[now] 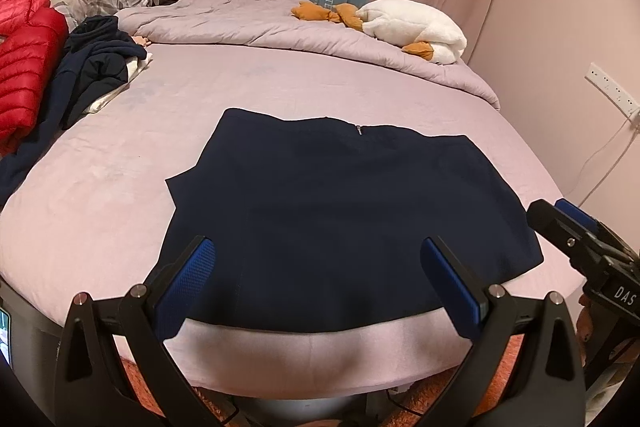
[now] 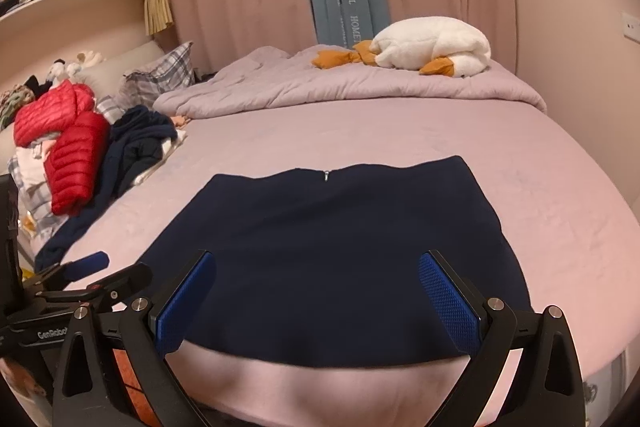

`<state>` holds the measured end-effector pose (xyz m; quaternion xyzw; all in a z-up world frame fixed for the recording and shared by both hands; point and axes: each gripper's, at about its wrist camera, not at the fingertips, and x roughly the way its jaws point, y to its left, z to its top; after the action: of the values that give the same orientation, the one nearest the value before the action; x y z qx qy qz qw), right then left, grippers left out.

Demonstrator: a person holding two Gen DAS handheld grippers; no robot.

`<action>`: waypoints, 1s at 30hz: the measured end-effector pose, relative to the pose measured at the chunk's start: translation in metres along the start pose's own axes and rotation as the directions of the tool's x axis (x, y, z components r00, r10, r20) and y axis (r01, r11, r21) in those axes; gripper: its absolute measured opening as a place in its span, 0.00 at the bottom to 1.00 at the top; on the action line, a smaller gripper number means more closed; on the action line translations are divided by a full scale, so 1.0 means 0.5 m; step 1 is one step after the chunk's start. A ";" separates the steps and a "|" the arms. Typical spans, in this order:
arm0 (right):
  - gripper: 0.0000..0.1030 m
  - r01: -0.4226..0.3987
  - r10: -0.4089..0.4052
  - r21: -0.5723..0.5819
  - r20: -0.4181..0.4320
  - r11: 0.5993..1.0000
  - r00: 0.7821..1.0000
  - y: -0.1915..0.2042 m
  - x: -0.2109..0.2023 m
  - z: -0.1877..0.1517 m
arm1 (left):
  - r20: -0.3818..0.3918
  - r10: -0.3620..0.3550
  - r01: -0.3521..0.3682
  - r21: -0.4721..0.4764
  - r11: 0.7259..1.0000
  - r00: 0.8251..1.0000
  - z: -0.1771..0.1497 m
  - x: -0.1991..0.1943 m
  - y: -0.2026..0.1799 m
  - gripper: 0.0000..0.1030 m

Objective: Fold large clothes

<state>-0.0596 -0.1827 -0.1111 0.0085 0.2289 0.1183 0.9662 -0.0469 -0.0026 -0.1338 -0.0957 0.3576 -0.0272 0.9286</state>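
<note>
A lilac-sheeted bed (image 1: 120, 163) carries everything. Both claws, left claw (image 1: 320, 279) and right claw (image 2: 318, 291), hover spread and empty above the near hem of the flat navy zippered skirt (image 2: 320, 247); bare sheet surrounds its edges.

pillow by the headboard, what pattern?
Grey and white plaid pillow; clearest in the right wrist view.
</note>
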 end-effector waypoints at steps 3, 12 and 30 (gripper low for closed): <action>0.98 0.002 -0.002 -0.001 -0.001 1.000 1.000 0.001 0.001 0.000 | 0.002 -0.017 0.017 -0.001 1.000 1.000 0.001 -0.005 0.000 1.00; 0.98 0.010 -0.010 0.008 -0.017 1.000 1.000 0.001 0.009 -0.003 | 0.005 -0.034 0.034 -0.004 0.999 0.999 0.002 -0.009 0.004 1.00; 0.98 0.035 -0.035 0.011 -0.022 0.999 0.999 0.005 0.009 -0.005 | 0.012 -0.088 0.089 -0.040 0.995 0.996 0.013 -0.017 0.005 1.00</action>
<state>-0.0573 -0.1793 -0.1152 0.0087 0.2404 0.1001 0.9655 -0.0488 0.0019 -0.1238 -0.1302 0.3486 -0.0607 0.9262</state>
